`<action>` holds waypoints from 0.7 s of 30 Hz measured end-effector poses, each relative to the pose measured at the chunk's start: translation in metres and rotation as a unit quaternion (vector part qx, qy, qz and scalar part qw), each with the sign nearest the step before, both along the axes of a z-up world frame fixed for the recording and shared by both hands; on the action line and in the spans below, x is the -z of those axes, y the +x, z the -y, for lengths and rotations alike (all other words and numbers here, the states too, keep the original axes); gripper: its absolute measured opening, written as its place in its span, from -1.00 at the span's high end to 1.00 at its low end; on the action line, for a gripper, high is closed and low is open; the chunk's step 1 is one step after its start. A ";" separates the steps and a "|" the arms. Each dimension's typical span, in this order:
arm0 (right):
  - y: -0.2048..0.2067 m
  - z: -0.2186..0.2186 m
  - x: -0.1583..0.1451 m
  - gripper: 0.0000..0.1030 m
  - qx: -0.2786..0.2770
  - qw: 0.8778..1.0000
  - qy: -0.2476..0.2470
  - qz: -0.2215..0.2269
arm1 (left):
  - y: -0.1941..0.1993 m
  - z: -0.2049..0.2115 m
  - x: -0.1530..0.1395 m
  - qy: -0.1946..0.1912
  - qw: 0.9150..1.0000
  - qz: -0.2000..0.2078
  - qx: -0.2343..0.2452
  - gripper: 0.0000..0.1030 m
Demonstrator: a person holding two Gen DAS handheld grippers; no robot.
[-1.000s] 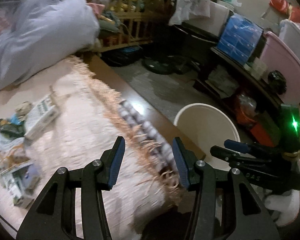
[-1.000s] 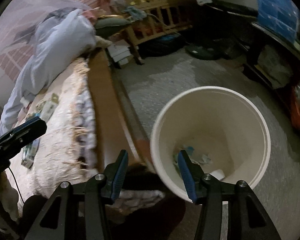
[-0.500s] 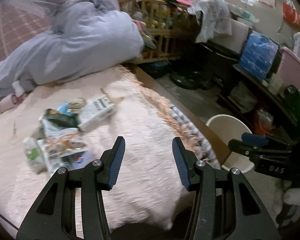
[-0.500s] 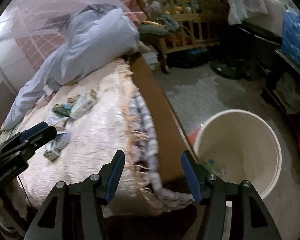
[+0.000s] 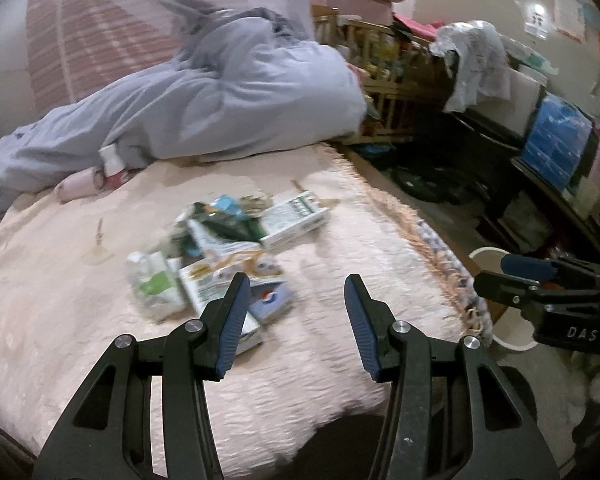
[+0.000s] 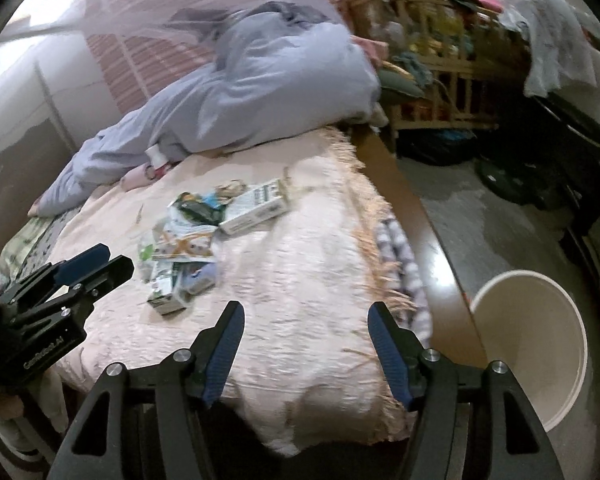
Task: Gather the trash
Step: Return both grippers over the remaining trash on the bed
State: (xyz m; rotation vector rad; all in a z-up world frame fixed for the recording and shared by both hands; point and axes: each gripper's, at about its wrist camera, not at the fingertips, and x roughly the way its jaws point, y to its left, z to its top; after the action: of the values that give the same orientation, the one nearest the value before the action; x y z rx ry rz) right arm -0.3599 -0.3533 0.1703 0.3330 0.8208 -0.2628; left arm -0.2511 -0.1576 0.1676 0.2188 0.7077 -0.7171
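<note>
- Crumpled paper and foil wrappers make up the trash pile I see heaped mid-bed, well in from the fringed edge; a white carton lies at its far side.
- My left gripper hangs just above the pile's near end, jaws spread wide, holding nothing; its left fingertip overlaps the nearest packets.
- My right gripper is also agape and empty, over bare blanket nearer the bed's foot, the pile up and to its left.
- The pink blanket covers the bed; a grey-blue duvet is bunched at the far end.
- Past the fringe runs a brown bed frame, then grey floor.
- A cream bucket stands on the floor beside the frame, near the bed's foot corner.
</note>
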 end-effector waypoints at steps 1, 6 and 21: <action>0.003 -0.004 -0.001 -0.20 -0.005 1.000 -0.001 0.000 | 0.002 -0.005 0.001 0.001 1.000 -0.001 -0.005 0.08; 0.020 -0.020 -0.004 -0.26 -0.027 1.000 -0.001 0.002 | 0.017 -0.039 0.013 0.014 0.999 -0.008 -0.034 0.08; 0.103 -0.061 0.028 -0.30 -0.103 0.994 0.009 -0.028 | 0.086 -0.138 0.061 -0.013 0.985 -0.110 -0.130 0.08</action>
State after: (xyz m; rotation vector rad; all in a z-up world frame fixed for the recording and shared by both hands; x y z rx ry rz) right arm -0.2567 -0.2920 0.1422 0.2560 0.9071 -0.0723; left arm -0.1647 -0.0193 0.1070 0.0217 0.9171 -0.5039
